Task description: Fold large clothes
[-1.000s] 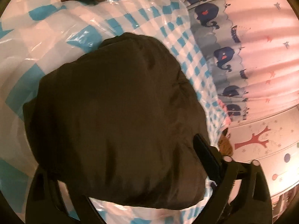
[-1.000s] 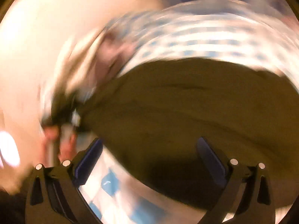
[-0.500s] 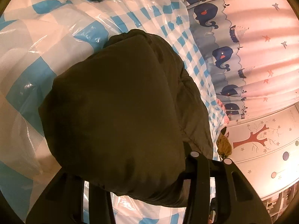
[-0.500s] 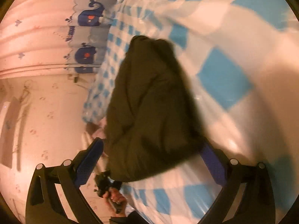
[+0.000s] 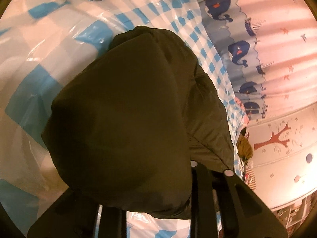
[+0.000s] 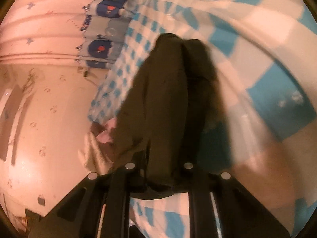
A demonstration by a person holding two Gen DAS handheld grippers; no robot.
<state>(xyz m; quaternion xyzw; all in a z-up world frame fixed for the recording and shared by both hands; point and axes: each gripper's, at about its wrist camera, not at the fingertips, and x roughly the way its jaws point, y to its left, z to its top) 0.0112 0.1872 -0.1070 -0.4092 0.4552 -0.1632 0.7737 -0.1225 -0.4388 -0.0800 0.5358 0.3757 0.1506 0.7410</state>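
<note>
Matt, smooth dark olive cloth garment [image 5: 122, 115] lies on a glossy, crinkled blue-checked plastic sheet [image 5: 49, 45], beside a soft printed fabric curtain [image 5: 277, 45].

Both jaws now closed onto dark garment [image 5: 122, 107]

Warm dim light; fisheye edges warped; right view seemingly motion-blurred.

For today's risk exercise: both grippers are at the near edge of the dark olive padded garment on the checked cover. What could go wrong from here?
1. The slippery blue-and-white checked plastic cover may let the bulky dark olive padded garment slide.
2. The right gripper pinches a thick fold; layers may slip free.
3. The left gripper is closing on puffy fabric, perhaps catching only the top layer.
</note>
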